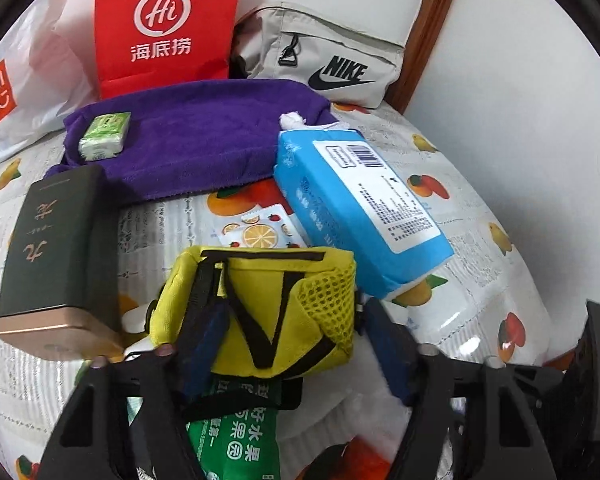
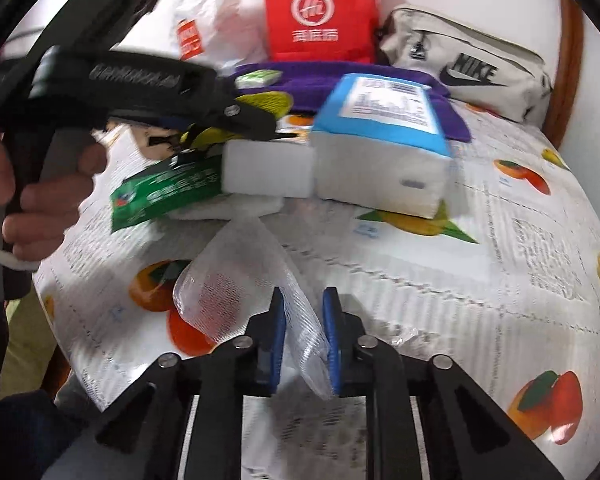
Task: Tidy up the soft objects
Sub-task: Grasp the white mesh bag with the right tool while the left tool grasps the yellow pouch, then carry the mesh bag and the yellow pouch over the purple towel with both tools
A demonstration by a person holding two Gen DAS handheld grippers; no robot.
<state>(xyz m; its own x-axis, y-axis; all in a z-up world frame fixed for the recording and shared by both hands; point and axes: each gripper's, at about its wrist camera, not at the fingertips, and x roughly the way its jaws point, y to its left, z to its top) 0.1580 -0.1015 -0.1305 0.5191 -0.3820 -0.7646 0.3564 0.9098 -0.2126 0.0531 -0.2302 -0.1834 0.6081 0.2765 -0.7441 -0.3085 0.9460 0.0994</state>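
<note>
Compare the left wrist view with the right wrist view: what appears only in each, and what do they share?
Only the left wrist view shows the dark green box and the fruit sticker sheet.

Only the right wrist view shows the clear mesh bag pinched in the right gripper, the white foam block, and the person's hand.

Both show the blue tissue pack, purple towel, yellow pouch, red bag, and Nike pouch.
</note>
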